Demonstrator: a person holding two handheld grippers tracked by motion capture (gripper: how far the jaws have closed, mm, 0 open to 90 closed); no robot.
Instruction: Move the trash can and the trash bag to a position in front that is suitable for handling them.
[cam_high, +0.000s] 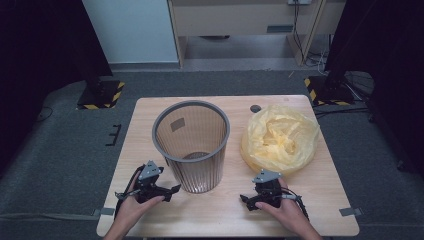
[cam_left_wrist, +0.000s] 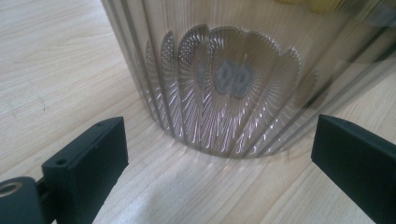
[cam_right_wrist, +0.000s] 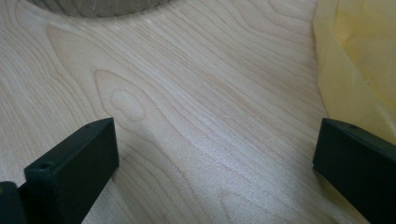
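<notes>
Two hand-held grippers rest wide open on the table beside a bin and a bag.

The left hand-held gripper (cam_high: 172, 190), black with a grey three-cornered plate, lies with its jaws spread, empty, just beside the foot of the ribbed, translucent grey plastic wastebasket (cam_high: 192, 145), which stands upright at the middle of the pale wood-grain table (cam_high: 225, 210). The right hand-held gripper (cam_high: 246, 201) also gapes empty, near the crumpled, thin yellow plastic bag (cam_high: 279, 137) at the table's right. A small grey label on the wastebasket's wall is too small to read.
</notes>
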